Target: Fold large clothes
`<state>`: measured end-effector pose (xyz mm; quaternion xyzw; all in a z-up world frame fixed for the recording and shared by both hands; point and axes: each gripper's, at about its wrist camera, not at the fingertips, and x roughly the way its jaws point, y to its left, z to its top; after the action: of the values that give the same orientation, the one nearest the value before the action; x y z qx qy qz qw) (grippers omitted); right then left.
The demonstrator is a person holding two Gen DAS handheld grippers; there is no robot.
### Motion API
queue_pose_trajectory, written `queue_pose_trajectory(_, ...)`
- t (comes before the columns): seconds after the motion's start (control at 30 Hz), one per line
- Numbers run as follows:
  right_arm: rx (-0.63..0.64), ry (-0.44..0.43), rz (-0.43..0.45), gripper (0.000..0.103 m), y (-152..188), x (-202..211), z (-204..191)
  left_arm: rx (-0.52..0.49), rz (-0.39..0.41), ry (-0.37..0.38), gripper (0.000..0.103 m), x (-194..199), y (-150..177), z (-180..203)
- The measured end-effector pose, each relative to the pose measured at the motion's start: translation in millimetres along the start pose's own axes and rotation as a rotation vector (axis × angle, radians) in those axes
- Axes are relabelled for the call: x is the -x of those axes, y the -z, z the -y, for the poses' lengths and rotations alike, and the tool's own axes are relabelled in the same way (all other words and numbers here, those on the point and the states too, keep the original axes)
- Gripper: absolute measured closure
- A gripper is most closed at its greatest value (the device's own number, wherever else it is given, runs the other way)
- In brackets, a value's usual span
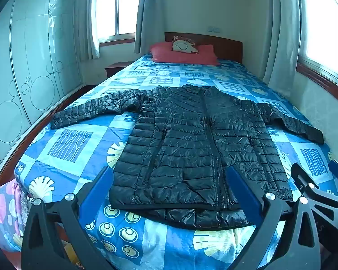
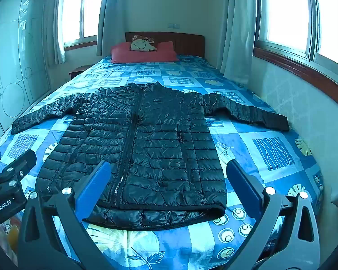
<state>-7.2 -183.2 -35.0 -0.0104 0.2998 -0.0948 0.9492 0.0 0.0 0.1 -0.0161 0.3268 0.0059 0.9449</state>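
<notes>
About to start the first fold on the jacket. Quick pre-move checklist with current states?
1. Jacket spread flat on the bed, front up: ok.
2. Both sleeves out to the sides, left sleeve, right sleeve: ok.
3. Zipper closed: ok.
4. Left gripper open, nothing held: ok.
5. Right gripper open, nothing held: ok.
6. Hem fully on the bed: cannot tell; the bottom edge looks bunched under.

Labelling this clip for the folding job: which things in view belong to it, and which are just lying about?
Belongs to the job:
black puffer jacket
left gripper
right gripper
bed

Just lying about:
red pillow
cartoon cushion
curtains
wardrobe
</notes>
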Motion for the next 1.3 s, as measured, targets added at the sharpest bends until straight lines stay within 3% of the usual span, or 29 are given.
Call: queue_pose_trajectory(1.3, -0.003, -0.003, -0.005, 0.002, 2.9, -2.6, -0.2, 0.001, -0.007, 0.008, 0.004, 0.6, -0.5, 1.2)
